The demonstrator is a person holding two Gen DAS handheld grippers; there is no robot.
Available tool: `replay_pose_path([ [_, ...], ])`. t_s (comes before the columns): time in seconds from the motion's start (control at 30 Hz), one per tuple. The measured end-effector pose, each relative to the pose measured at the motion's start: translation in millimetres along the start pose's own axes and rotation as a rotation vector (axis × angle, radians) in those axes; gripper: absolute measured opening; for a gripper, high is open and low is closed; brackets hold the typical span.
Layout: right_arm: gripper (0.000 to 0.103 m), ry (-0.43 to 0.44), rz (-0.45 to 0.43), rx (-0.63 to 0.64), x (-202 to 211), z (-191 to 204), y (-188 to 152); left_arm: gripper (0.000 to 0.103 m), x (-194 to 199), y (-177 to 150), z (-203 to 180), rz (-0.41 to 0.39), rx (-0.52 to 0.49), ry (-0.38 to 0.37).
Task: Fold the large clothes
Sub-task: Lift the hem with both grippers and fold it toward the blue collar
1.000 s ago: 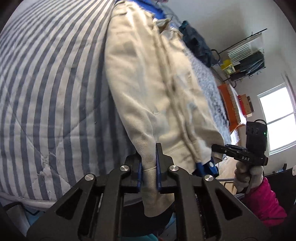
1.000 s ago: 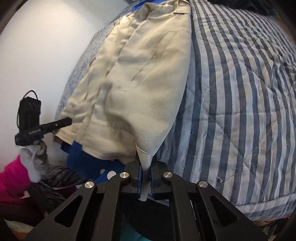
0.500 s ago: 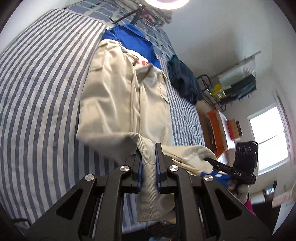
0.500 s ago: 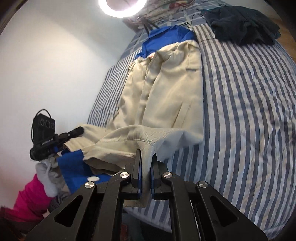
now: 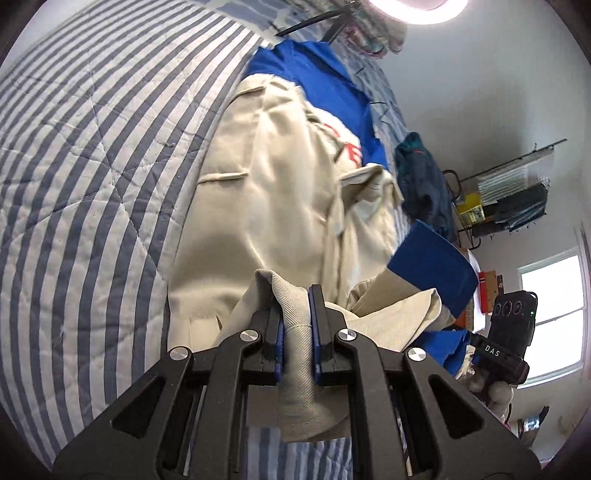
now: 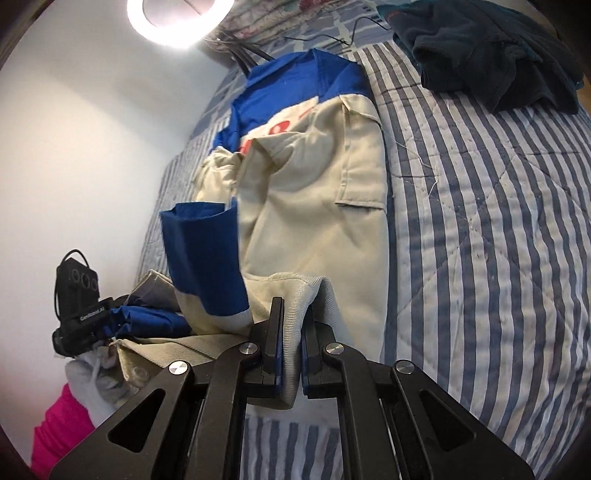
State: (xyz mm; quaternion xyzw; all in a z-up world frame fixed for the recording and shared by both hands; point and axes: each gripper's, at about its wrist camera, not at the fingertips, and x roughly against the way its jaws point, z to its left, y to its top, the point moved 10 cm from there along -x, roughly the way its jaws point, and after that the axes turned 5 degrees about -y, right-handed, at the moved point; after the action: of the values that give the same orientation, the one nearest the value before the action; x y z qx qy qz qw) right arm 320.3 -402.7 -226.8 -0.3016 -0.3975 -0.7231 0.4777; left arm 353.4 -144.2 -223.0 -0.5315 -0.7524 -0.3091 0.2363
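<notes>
A large beige jacket with a blue collar and blue cuffs lies lengthwise on the striped bed; it also shows in the right wrist view. My left gripper is shut on one corner of its ribbed bottom hem. My right gripper is shut on the other hem corner. Both hold the hem lifted above the jacket's lower part. A blue-cuffed sleeve hangs between the two grippers. The other gripper shows at the edge of each view.
The blue-and-white striped quilt covers the bed. A dark navy garment lies at the far end by the pillows. A ring light glows at the head. A wire rack and window stand to the right.
Both grippers have lifted the hem up from the bed's foot edge and carried it forward over the jacket toward the collar. The blue-cuffed sleeve now hangs in view.
</notes>
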Motion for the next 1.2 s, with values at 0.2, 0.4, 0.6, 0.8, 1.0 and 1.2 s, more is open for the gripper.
replay_pose_path([
  [0.2, 0.006, -0.011, 0.029, -0.008, -17, -8, 7, 0.013, -14, 8, 11, 0.042, 0.082, -0.051],
  [0.4, 0.011, 0.03, 0.059, -0.036, -9, -7, 11, 0.041, 5, 24, 2, 0.017, 0.118, -0.14],
  [0.6, 0.031, 0.125, 0.018, -0.12, 13, -7, 16, 0.056, 43, 49, -8, -0.083, 0.068, -0.157],
  [0.8, 0.047, 0.063, -0.13, -0.01, 65, 0, 9, 0.056, 49, 42, -16, -0.074, -0.141, -0.074],
  [1.0, 0.047, -0.004, -0.103, 0.273, 48, 48, -33, 0.056, -2, 23, 0, 0.055, -0.207, -0.026],
  [1.2, 0.047, -0.066, -0.093, 0.327, 17, 50, -31, 0.056, -25, 24, 9, 0.075, -0.17, -0.034],
])
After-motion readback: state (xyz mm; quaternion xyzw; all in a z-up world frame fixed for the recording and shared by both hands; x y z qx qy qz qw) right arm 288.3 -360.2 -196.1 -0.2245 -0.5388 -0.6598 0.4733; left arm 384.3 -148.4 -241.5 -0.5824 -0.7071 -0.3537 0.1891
